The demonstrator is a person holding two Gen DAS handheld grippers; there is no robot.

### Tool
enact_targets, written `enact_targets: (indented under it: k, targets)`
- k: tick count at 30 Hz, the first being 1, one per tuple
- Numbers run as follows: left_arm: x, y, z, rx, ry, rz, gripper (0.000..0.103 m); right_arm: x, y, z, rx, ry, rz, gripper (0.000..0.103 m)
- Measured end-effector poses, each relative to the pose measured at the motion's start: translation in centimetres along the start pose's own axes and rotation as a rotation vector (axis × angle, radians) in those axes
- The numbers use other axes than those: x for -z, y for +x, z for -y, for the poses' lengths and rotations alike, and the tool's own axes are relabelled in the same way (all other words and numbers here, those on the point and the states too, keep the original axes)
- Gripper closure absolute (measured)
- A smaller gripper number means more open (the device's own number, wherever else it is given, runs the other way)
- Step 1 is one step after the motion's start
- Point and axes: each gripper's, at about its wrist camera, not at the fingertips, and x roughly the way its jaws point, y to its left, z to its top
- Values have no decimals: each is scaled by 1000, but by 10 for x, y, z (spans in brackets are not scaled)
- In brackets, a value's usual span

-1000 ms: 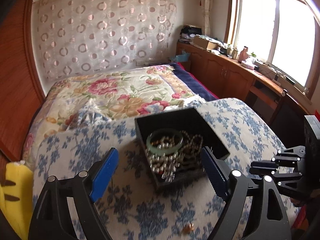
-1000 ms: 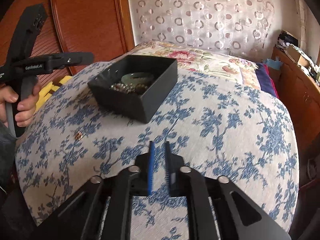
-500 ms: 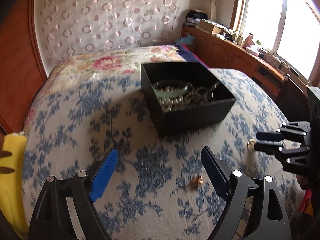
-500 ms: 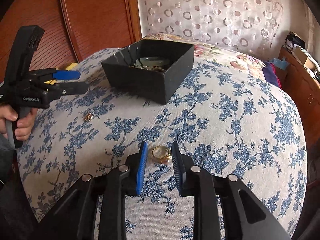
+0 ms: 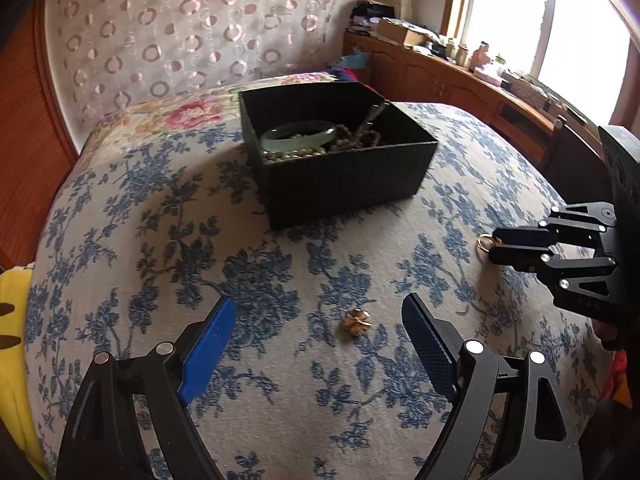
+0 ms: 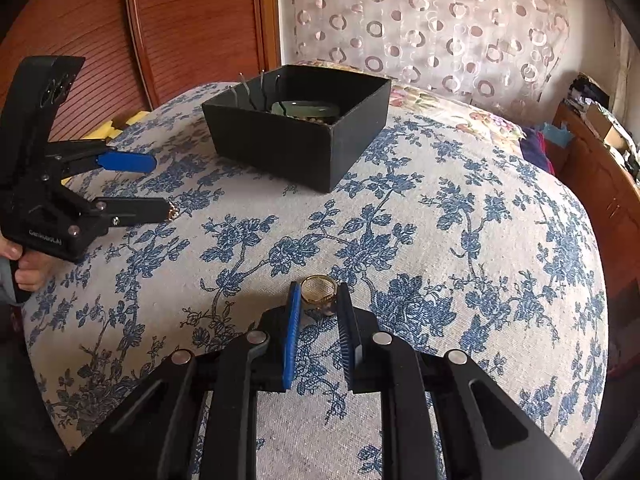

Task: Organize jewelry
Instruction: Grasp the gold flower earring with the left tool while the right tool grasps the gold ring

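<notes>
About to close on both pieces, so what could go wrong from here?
1. The gold ring sits at the very tips of the right gripper; it may squirt out on closing.
2. The small gold piece lies flat on soft cloth; the wide-open left gripper may snag fabric.

Left gripper (image 5: 318, 344): matte black linked frame, silver round rivets at the joints, one bright blue pad and one dark cross-hatched pad on the fingers (image 5: 208, 356). White "GenRobot.AI" lettering on its body, seen from the right wrist view. Right gripper (image 6: 318, 320): same black frame, silver rivets, blue ribbed pad. Bare skin of left hand (image 6: 28, 274) on the handle.
</notes>
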Motion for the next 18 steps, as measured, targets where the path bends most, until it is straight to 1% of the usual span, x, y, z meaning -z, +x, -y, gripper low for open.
enact_targets:
  k: [1,3,7,9,12,13,15,18]
  targets:
    - [1,0,2,5,5,0,25,0,-1,1,-2,5,2,83]
    - [1,0,5,7,10,-5,34,1,-4,1,-2,14,11,83]
    - [2,1,10,13,19,-8,46,-1,-9,2,-1,15,26,83]
    - [2,2,12,13,27,-9,54,-2,-11,3,1,18,32,83]
    - [2,4,20,0,66,-19,64,-3,-12,4,0,22,37,83]
    - [3,5,22,-12,80,-22,65,-3,-12,3,0,22,38,83]
    - [3,7,24,-19,88,-33,69,-3,-12,2,0,19,36,83]
    - [4,7,23,-21,84,-35,71,-3,-13,2,-1,16,35,83]
